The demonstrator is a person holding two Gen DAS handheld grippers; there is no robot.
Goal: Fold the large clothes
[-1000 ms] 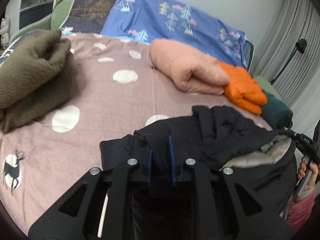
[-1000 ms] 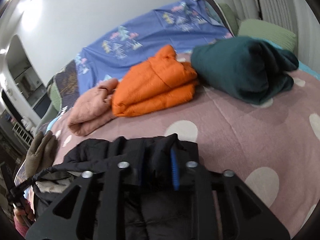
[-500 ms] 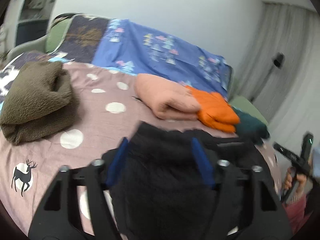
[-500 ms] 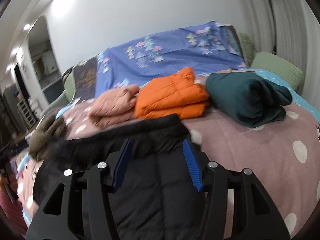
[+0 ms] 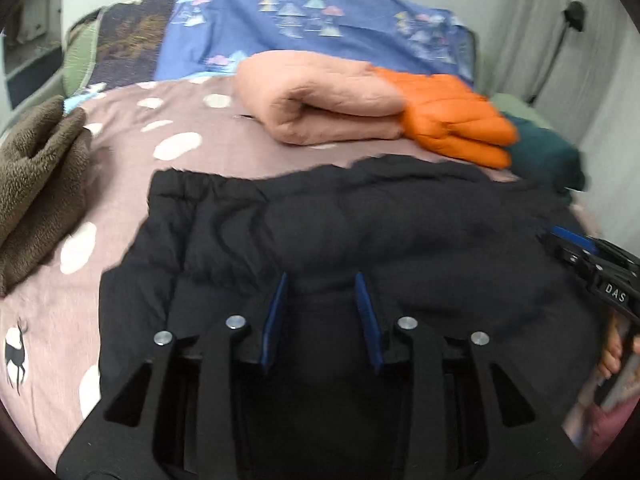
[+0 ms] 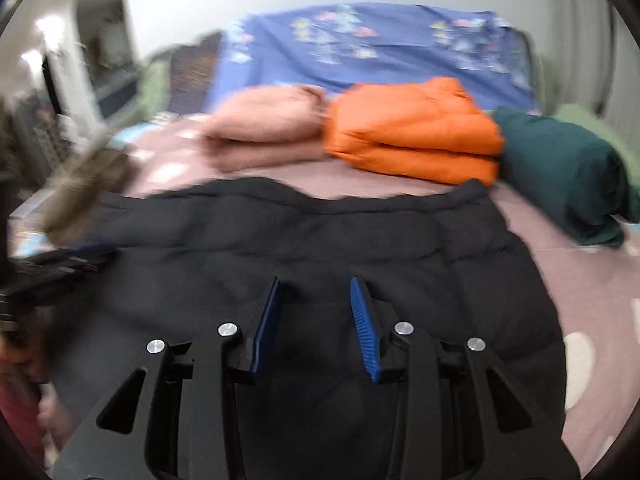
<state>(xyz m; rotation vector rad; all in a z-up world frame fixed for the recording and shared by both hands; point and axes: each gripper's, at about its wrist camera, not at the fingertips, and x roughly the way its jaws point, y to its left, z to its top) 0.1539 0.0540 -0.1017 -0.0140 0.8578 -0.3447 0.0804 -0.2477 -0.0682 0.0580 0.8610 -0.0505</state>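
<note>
A black puffer jacket (image 5: 360, 220) lies spread flat across the near part of the bed (image 5: 132, 136); its far hem runs straight in the right wrist view (image 6: 300, 232). My left gripper (image 5: 322, 280) hovers over the jacket's near left part. Its jaws are closing, and its blue pads (image 5: 276, 312) stand apart with only jacket cloth showing between them. My right gripper (image 6: 316, 284) is over the near right part, jaws also closing, pads (image 6: 362, 320) apart and pressing on nothing. The right gripper (image 5: 592, 264) also shows at the left view's right edge.
Folded garments line the far side: a pink one (image 5: 320, 108), an orange puffer (image 5: 448, 120) and a dark green bundle (image 6: 568, 176). A brown fleece (image 5: 36, 176) lies at the left. A blue patterned sheet (image 5: 320, 20) covers the headboard. A person's hand (image 5: 612, 356) holds the right gripper.
One second ago both grippers were shut on the bunched jacket. They let go and drew back toward the near edge. The jacket now lies spread flat, and both jaws are narrower than half a second ago.
</note>
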